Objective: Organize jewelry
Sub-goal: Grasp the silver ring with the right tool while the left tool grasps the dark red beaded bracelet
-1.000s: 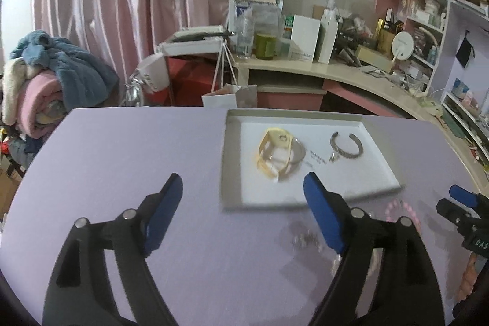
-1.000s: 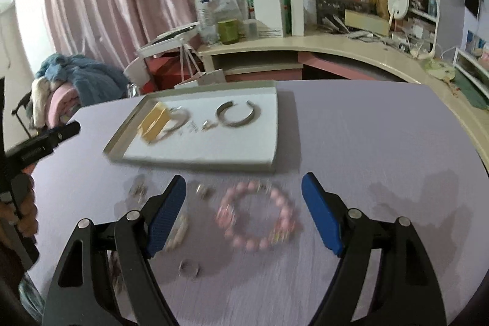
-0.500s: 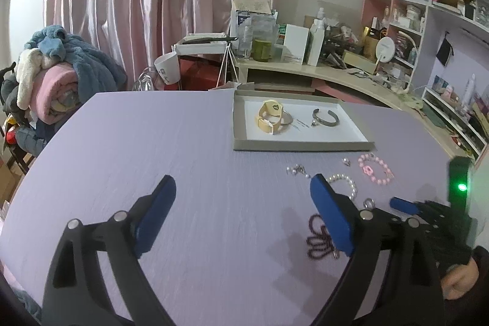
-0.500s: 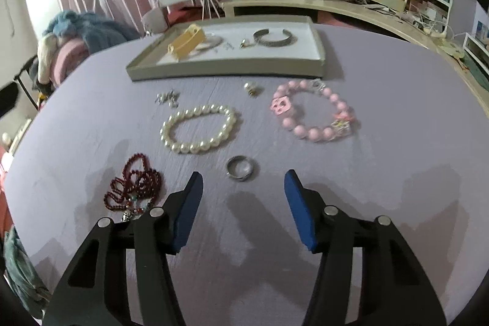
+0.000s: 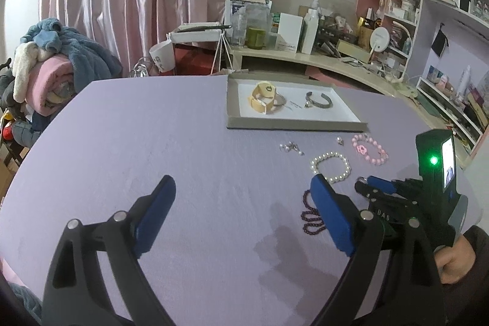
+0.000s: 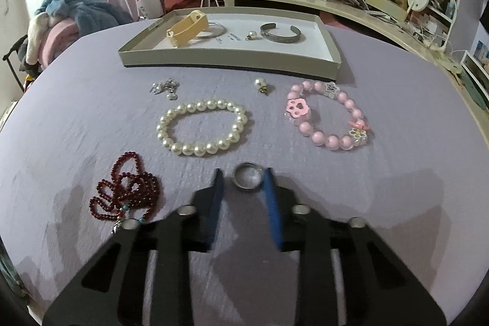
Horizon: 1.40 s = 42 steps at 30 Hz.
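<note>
My right gripper (image 6: 243,177) is low over the purple table, its jaws narrowed on either side of a silver ring (image 6: 247,180), with a small gap still showing at the left. Beyond lie a pearl bracelet (image 6: 201,127), a pink bead bracelet (image 6: 328,118), dark red beads (image 6: 125,188), a pearl earring (image 6: 260,84) and a small charm cluster (image 6: 165,87). The grey tray (image 6: 229,61) holds a yellow watch (image 6: 186,28) and a silver cuff (image 6: 279,32). My left gripper (image 5: 241,197) is wide open and empty, to the left of the right gripper (image 5: 371,188).
A cluttered desk (image 5: 305,57) and shelves (image 5: 428,5) stand behind the table. A pile of blankets (image 5: 52,66) sits at the far left. The table's right edge (image 6: 458,87) is near the pink bracelet.
Both grippers pulled back from the tray. The right gripper came down over the silver ring and its jaws narrowed around it. The left gripper stayed open.
</note>
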### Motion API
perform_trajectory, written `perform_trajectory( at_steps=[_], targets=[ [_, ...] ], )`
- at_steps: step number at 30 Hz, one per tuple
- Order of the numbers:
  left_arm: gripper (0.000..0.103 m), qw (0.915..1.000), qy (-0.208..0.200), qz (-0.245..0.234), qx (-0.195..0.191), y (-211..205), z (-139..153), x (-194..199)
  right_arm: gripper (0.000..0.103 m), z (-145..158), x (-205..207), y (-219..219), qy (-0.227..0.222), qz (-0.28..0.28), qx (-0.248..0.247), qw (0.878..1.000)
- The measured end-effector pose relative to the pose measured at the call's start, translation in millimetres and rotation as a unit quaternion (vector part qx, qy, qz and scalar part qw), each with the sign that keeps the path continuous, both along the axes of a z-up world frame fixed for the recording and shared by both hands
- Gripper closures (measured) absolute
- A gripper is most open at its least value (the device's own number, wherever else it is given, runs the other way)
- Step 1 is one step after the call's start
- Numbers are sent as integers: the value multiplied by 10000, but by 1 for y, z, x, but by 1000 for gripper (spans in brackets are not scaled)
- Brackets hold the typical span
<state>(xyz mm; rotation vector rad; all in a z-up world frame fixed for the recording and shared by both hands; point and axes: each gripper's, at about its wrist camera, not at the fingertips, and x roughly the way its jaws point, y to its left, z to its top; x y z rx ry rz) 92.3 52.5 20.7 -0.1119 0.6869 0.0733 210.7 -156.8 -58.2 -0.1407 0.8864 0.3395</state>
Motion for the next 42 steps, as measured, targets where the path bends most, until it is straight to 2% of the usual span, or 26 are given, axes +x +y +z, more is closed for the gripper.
perform_trajectory(
  at_steps=[4,12,21,23,24,25,26,28,30,37,42],
  targets=[
    [13,9999,130,-88,-42,-8,-11,4,81,1,-2,-8,24,-98,25,9999],
    [11,9973,564,-437,-182,-45,-47,26,82,14,-7,-64,5,-667,396,9970],
    [12,9923,1125,-496,168,-89,-84,60,82,28,-8,-86,-44,-777,589,9952],
    [17,9909,1239,-483,214,-93,-88,64,82,27,-8,-86,-26,-783,622,9950],
    [22,9905,1262,-415,360,-98,-89,66,82,27,-7,-85,1,-786,655,9948],
    [35,9908,1229,-453,337,-100,-89,66,82,26,-5,-85,38,-784,705,9944],
    [41,9908,1207,-501,342,-103,-88,67,82,26,-5,-84,62,-780,742,9942],
    [71,9905,1179,-599,366,-109,-86,68,81,26,-5,-83,87,-764,788,9939],
    [89,9904,1171,-622,400,-113,-86,68,81,26,-6,-78,81,-722,797,9942],
    [94,9906,1161,-656,294,-92,-78,58,81,40,-10,-68,-51,-552,861,9947],
    [95,9933,891,-686,253,-63,-43,47,81,61,-9,-63,-278,-473,1016,9933]
  ],
)
